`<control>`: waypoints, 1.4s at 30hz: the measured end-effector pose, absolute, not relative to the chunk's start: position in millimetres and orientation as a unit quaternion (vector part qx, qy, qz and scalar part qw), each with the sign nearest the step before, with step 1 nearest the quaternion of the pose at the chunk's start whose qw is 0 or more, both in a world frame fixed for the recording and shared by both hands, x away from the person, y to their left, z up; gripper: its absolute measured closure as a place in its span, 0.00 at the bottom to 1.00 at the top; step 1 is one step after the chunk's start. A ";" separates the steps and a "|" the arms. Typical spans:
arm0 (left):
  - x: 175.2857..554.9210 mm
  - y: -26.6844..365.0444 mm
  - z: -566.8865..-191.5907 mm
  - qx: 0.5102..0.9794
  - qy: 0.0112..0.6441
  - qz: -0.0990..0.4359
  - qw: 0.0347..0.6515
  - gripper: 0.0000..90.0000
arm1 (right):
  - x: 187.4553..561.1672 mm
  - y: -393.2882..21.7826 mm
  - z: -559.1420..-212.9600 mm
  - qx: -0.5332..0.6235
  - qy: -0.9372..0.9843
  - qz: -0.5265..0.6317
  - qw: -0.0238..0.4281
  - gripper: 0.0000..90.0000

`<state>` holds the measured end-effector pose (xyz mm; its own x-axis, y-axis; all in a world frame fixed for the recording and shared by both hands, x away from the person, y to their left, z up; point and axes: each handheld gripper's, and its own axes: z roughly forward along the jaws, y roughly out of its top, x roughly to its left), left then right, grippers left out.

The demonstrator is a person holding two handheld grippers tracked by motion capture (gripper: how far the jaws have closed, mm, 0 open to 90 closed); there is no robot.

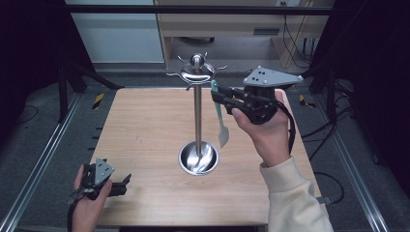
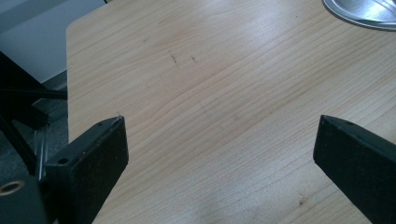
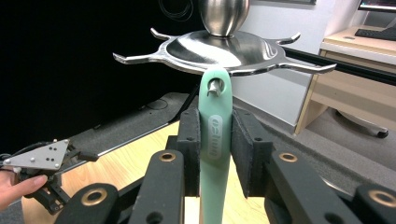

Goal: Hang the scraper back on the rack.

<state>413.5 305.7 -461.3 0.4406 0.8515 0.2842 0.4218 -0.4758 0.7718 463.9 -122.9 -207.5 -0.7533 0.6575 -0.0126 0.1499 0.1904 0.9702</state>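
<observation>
Wooden table (image 1: 145,130) stood bare around a steel utensil stand (image 1: 197,116), whose base dish sat near its centre, with the left gripper (image 1: 126,180) resting at the near left corner, jaws apart and holding nothing. At the stand's right, the right gripper (image 3: 215,144) was clamped on the upper handle of a mint-green spatula (image 3: 215,140), its hanging hole already over a hook (image 3: 214,88) of the crown while the blade hung free above the base. Judged light, stiff-handled and somewhat slick, it was best gripped just below the hole; neighbouring hooks crowded the crown, whereas the right side lay open for withdrawal.
</observation>
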 end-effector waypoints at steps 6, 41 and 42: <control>413.6 305.8 -461.4 0.790 0.403 0.340 0.314 0.03 | 463.9 -123.3 -207.4 0.274 0.739 0.575 0.219 0.80; 413.4 306.1 -461.3 0.788 0.405 0.343 0.314 0.03 | 440.1 -185.7 -253.0 0.348 0.692 0.531 0.343 0.07; 413.4 306.0 -461.2 0.789 0.403 0.342 0.313 0.03 | 438.9 -186.1 -255.3 0.342 0.695 0.529 0.347 0.08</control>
<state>413.4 306.0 -461.2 0.4410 0.8505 0.2866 0.4228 -0.4786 0.7695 438.9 -186.1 -255.3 -0.5255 0.8423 -0.1202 0.1078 0.2061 0.9726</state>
